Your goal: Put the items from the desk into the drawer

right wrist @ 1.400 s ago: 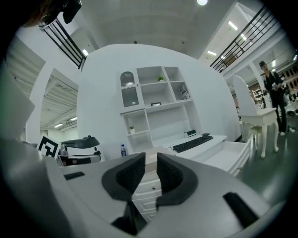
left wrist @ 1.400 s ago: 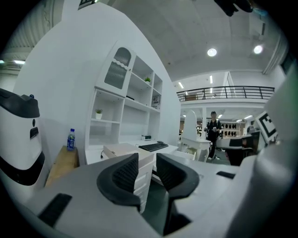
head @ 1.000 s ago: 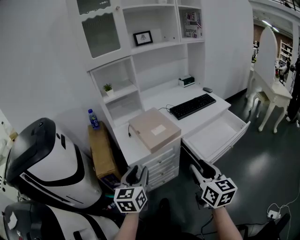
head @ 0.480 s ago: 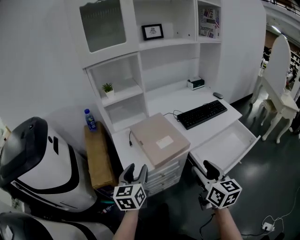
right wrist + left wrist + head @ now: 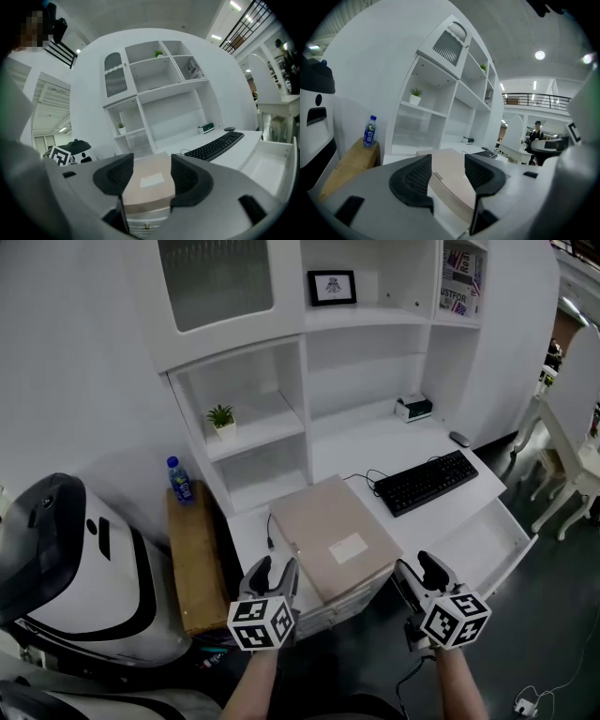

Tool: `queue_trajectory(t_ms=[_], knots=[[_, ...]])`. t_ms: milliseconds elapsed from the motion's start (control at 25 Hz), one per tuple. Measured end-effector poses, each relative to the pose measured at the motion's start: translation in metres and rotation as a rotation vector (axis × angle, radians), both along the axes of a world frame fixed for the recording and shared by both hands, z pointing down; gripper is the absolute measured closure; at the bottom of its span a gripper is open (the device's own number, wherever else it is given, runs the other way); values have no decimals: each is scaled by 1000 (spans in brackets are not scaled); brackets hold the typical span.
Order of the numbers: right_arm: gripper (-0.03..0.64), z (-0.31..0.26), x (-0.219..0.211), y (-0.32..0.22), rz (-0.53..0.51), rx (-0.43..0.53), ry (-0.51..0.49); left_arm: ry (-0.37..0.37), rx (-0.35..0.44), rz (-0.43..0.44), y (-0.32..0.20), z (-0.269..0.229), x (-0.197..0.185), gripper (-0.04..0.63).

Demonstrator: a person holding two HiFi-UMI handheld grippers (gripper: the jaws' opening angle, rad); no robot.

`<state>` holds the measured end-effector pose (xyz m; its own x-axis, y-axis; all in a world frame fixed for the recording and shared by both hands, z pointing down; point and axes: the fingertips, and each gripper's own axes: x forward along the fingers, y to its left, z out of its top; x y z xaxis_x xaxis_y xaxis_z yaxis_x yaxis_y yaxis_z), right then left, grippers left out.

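Observation:
A beige flat box (image 5: 334,533) lies on the white desk (image 5: 375,448), at its near left end. A black keyboard (image 5: 430,481) sits to its right, with a black mouse (image 5: 459,439) and a small green-and-white device (image 5: 413,408) further back. The open drawer (image 5: 481,541) sticks out below the keyboard and looks empty. My left gripper (image 5: 271,577) hovers open in front of the box's left corner. My right gripper (image 5: 419,574) is open too, just right of the box's front edge. In both gripper views the box (image 5: 450,165) (image 5: 148,181) shows between the jaws, untouched.
A tan cardboard box (image 5: 193,554) with a blue bottle (image 5: 180,479) stands left of the desk, beside a white-and-black machine (image 5: 75,568). Shelves above hold a small plant (image 5: 222,418), a framed picture (image 5: 332,286) and magazines (image 5: 460,271). White furniture (image 5: 570,427) stands at right.
Both grippers have come closer to the desk and the beige box. The view has shifted left and forward, so the drawer now sits nearer the right edge.

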<state>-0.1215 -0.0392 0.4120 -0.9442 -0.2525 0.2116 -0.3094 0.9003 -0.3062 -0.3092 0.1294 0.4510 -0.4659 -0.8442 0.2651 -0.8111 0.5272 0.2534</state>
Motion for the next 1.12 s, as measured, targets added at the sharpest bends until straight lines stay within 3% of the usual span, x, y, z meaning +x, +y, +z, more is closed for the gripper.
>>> queue_trajectory(t_ms=[520, 1120], knots=[[379, 15, -62, -34, -74, 20, 48, 44, -19, -78, -15, 15, -49, 399], [379, 51, -105, -77, -259, -50, 100, 115, -97, -258, -38, 41, -60, 399]])
